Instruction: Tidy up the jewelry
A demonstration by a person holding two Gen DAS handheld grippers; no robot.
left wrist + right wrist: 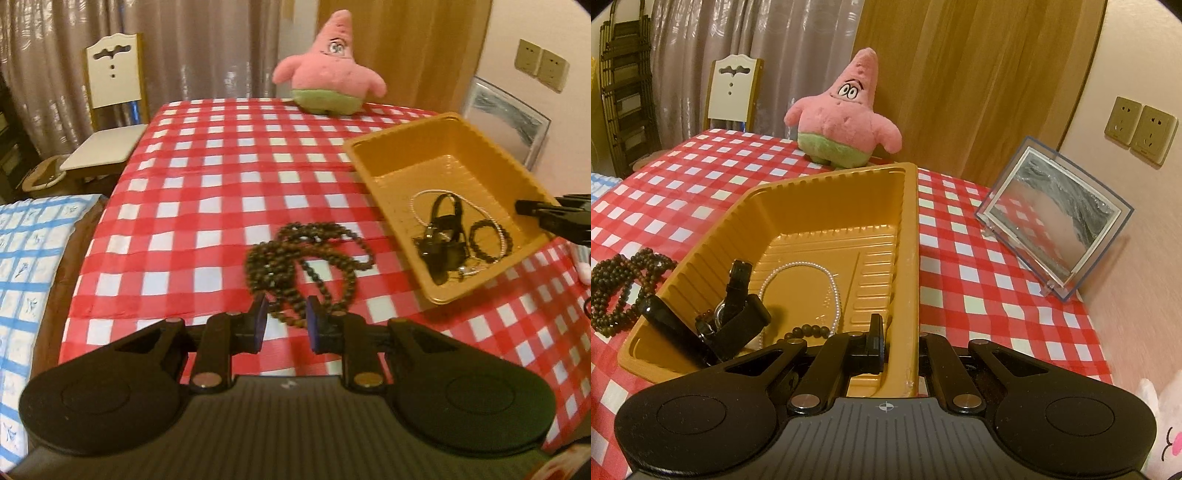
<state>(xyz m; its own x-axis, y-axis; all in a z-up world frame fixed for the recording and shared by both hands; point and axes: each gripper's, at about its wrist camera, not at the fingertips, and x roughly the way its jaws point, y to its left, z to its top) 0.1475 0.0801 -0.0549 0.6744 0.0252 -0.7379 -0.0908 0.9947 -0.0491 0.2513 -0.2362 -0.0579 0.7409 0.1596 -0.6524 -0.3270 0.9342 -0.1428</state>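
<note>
Left tongs (284, 314) hover low over the desk (221, 177), blue pads apart, unclenched, with strands of the dark bead necklace (303, 258) showing in the gap. Pads don't look to be pressing the beads; the necklace lies in a loose heap on the checked cloth, just outside the tray's near-left wall.

Right tongs (899, 343) are clenched on the long side wall of the orange tray (908, 236), one finger inside, one outside. My read: that grip pins the light tray, so it won't skid while pieces go in.

Already in the tray: a black watch (733, 306), a white pearl strand (812, 280), a small dark bead bracelet (809, 330).

Only the necklace looks left outside. Likely next is closing on a bunch of strands; a loose coil may trail or snag the rim.

Pink plush (846, 122) and a framed picture (1052, 218) stand clear at the far side.
</note>
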